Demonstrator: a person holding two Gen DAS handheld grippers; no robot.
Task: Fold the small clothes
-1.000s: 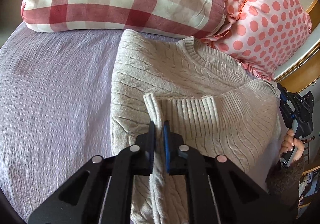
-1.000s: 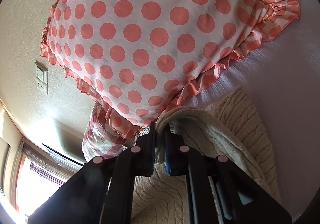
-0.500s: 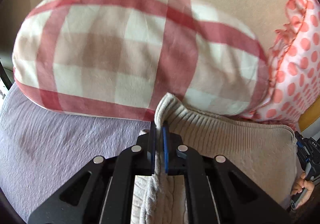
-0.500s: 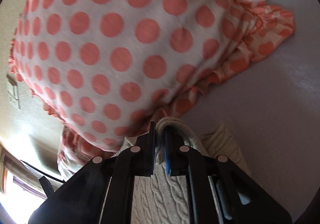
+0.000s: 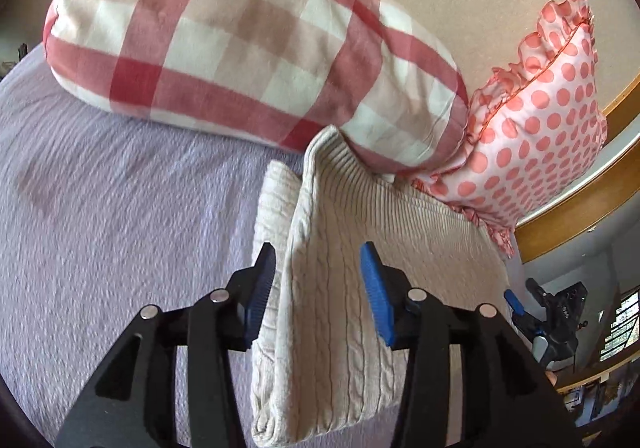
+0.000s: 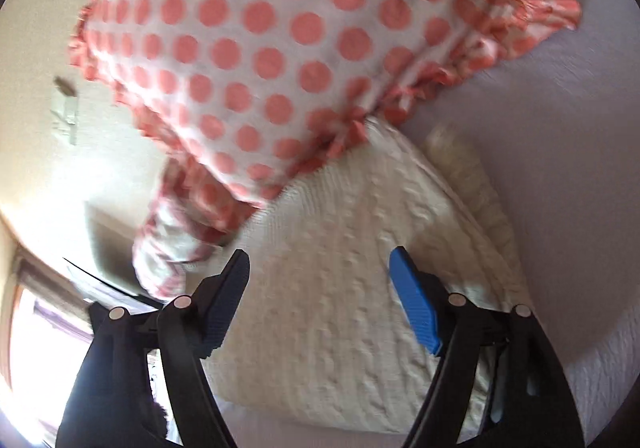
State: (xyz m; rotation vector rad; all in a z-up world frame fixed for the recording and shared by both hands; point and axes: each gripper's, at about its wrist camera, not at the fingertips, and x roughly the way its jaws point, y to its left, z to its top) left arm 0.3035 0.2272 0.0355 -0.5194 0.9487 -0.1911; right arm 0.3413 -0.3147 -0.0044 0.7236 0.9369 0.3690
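Observation:
A cream cable-knit sweater (image 5: 344, 288) lies folded in half on the lilac bedspread (image 5: 120, 232), its ribbed hem against the pillows. My left gripper (image 5: 318, 280) is open, its blue-padded fingers on either side of the sweater's left folded edge, holding nothing. In the right wrist view the same sweater (image 6: 348, 288) lies below my right gripper (image 6: 320, 288), which is open wide over it and empty. The right gripper also shows in the left wrist view (image 5: 548, 320) at the far right.
A red-and-white checked pillow (image 5: 248, 48) and a pink polka-dot frilled pillow (image 5: 536, 136) lean against the beige wall behind the sweater. The polka-dot pillow (image 6: 280, 40) overhangs the sweater's far edge. A wooden bed frame (image 5: 584, 208) runs along the right.
Both grippers carried the sweater's lower edge up to the pillows, folding it in half, then opened and let it go. The sweater now lies flat.

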